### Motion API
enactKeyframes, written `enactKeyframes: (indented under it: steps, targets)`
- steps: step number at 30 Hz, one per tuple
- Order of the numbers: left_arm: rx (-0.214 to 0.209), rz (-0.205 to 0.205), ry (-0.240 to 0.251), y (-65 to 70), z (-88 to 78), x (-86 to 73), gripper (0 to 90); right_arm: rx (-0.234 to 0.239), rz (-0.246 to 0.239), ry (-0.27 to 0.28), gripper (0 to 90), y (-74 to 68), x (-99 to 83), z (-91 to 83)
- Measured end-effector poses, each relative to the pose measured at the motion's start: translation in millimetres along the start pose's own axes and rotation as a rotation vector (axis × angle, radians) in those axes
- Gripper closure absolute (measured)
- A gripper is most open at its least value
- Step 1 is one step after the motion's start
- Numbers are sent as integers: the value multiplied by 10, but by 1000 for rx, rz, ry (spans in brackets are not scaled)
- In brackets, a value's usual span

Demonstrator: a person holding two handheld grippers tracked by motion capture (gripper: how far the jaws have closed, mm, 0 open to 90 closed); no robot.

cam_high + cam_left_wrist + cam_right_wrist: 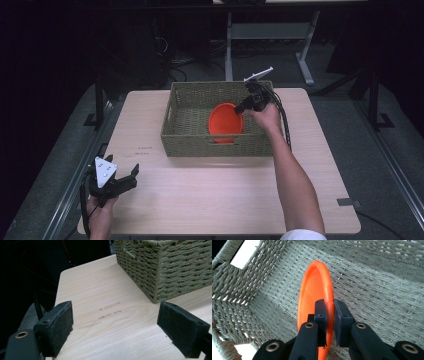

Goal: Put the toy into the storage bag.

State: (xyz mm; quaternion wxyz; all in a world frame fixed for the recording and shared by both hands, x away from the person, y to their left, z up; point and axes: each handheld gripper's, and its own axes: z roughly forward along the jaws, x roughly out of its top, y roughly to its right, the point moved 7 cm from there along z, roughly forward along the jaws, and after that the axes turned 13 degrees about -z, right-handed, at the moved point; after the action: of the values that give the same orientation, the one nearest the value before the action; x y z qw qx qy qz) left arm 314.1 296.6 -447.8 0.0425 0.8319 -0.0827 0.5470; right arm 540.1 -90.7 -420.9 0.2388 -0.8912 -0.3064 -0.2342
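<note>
1. Orange plate standing on its edge inside the woven basket, near the basket's right half, lower rim close to the basket's front wall
2. In the right gripper view, same plate seen edge-on above the basket's woven floor, hollow side turned to the left of that view
3. Right gripper reaching down into the basket from its right back corner, jaws pressed together on the plate's rim; right gripper seen close, one pad on each face of the rim
4. Right hand over the basket's right wall, forearm running back toward the table's near edge
5. Basket resting on the light wooden table, toward its far middle part
6. Left gripper well apart from the basket, at the table's near left corner, jaws spread wide with nothing between them; left gripper looking over bare wood toward a corner of the basket
</note>
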Motion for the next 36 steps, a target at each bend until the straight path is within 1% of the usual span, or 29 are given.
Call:
enactKeyframes:
  steps: [2,5,7,10,11,12,13,15,16,18,19,21,22,25,28,30,32,34,36]
  targets:
    - [-1,3,-1,7,-1,1,127,8,7,2,812,10,-9,-4]
    - [0,1,-1,5,-2,2,127,24,-2,-15,802,11,-29,-18]
    - [0,3,2,2,-4,3,127,26,-3,-18,800,8,-29,-21]
    - [0,-3,5,1,-3,6,128,17,-4,-26,752,9,-30,-31]
    - [0,-3,5,1,-3,6,127,9,0,-43,699,14,-42,-28]
    - [0,-2,5,2,-3,6,127,11,-5,-49,674,17,-50,-23]
    - [0,-1,4,2,-4,6,127,11,-5,-49,674,17,-50,-23]
    - [0,2,1,4,0,4,127,9,2,-67,656,31,-73,-21]
    - [0,-1,0,7,0,4,127,16,7,-68,640,36,-76,-20]
    - [-1,0,0,11,-1,4,127,14,8,-73,627,44,-81,-17]
    - [0,1,0,12,-3,4,127,2,12,-84,602,50,-90,-3]
    - [0,0,0,10,-2,5,127,-2,16,-94,596,50,-95,0]
    - [1,2,0,6,-1,4,127,-1,7,-98,587,43,-102,2]
    - [3,3,0,4,-1,5,127,-6,7,-104,586,46,-105,3]
    - [3,3,3,1,-5,8,128,8,15,-110,569,61,-120,-1]
    - [2,0,1,-4,0,2,128,4,6,-119,545,65,-129,7]
    - [4,-3,1,-7,1,0,128,5,4,-125,548,64,-136,5]
    - [4,-1,4,-7,-1,4,127,13,0,-119,546,62,-133,-5]
    - [4,-2,5,-8,-1,6,127,17,5,-119,546,54,-131,-12]
